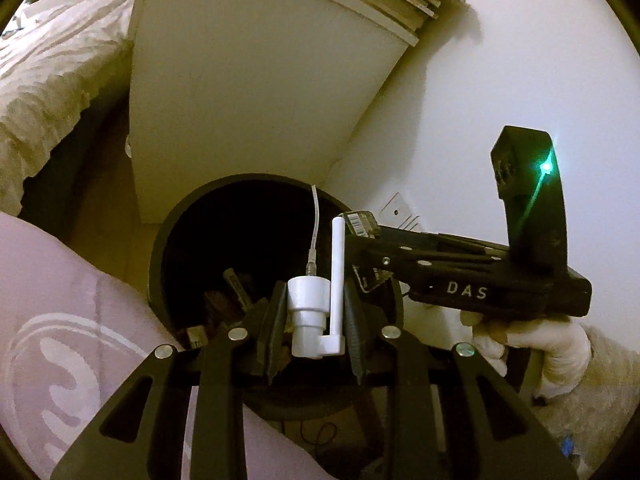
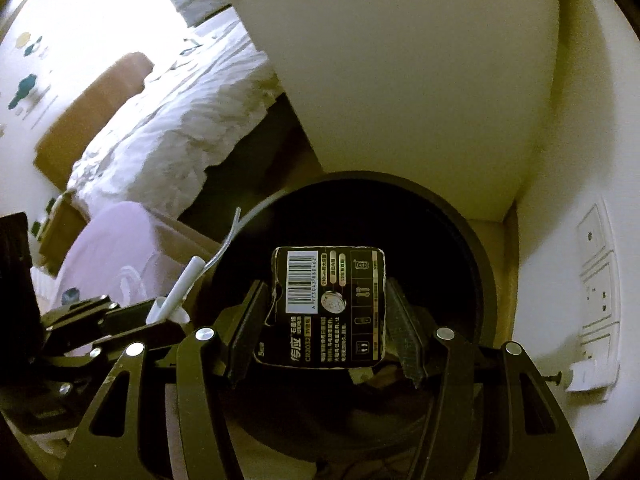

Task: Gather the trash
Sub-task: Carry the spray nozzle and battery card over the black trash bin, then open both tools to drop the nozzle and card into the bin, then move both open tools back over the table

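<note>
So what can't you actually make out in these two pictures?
- Bin contents: both views, interior dark; only a few dim wrappers show in the left view.
- Bin bottom: right view, hidden behind the battery card.
- Card's small print: right view, too small to read.
- Tube from the white pump top: left view, its end fades against the dark bin.

The white pump top [image 1: 308,314] between the left gripper [image 1: 314,320] fingers looks like smooth, shiny plastic. The black battery card [image 2: 326,306] in the right gripper [image 2: 326,320] looks like printed paper with rough, torn edges. Below both, the round bin [image 2: 476,256] is dark and matt.
</note>
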A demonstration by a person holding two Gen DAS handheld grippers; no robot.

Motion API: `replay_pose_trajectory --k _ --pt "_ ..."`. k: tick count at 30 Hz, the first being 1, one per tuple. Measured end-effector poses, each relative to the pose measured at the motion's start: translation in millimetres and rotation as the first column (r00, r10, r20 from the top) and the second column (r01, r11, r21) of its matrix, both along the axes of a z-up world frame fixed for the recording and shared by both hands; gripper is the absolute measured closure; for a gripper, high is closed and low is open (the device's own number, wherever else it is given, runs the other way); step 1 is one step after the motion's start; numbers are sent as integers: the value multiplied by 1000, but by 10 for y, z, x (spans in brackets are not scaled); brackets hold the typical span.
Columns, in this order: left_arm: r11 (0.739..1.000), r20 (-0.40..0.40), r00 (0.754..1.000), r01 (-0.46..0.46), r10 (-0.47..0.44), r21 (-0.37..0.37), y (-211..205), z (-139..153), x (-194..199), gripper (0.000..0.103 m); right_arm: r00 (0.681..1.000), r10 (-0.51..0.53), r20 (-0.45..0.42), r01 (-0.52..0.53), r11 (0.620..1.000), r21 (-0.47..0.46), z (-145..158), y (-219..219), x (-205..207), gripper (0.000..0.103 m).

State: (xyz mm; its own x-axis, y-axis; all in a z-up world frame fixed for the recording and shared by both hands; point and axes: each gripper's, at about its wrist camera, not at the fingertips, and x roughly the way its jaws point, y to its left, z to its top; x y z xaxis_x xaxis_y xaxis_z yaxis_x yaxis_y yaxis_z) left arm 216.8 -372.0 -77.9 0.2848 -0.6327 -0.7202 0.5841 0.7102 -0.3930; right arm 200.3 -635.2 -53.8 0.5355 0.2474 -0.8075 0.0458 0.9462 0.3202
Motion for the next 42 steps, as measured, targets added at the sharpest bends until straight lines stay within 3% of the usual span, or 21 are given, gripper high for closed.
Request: replay_pose_trajectory --k 13,19,21,23,26,33,37,42 --pt "1000 -27 1000 6 -5 27 -142 -99 102 75 999 -48 -25 48 999 7 -175 -116 60 44" --pt "999 -2 1000 4 -4 52 -185 -64 98 73 997 -63 -35 64 998 25 -204 -152 50 42" --pt "998 12 1000 -1 0 61 -194 -43 96 68 997 -72 -41 74 997 33 -208 -155 59 41" --pt "997 44 999 -19 16 73 -184 14 66 43 996 -77 -42 79 996 37 -213 -168 56 40" --pt "995 101 994 -46 37 83 -157 119 13 26 996 -80 -38 81 996 37 -192 -153 40 37" --pt "989 214 973 -106 82 105 16 425 -196 26 999 -41 -4 41 998 40 -31 50 -19 37" --pt "984 278 953 -150 116 101 197 592 -329 13 1000 15 22 -16 999 33 124 310 -19 37" --pt "975 311 936 -201 164 92 516 715 -448 13 994 95 54 -96 995 28 304 723 -10 37"
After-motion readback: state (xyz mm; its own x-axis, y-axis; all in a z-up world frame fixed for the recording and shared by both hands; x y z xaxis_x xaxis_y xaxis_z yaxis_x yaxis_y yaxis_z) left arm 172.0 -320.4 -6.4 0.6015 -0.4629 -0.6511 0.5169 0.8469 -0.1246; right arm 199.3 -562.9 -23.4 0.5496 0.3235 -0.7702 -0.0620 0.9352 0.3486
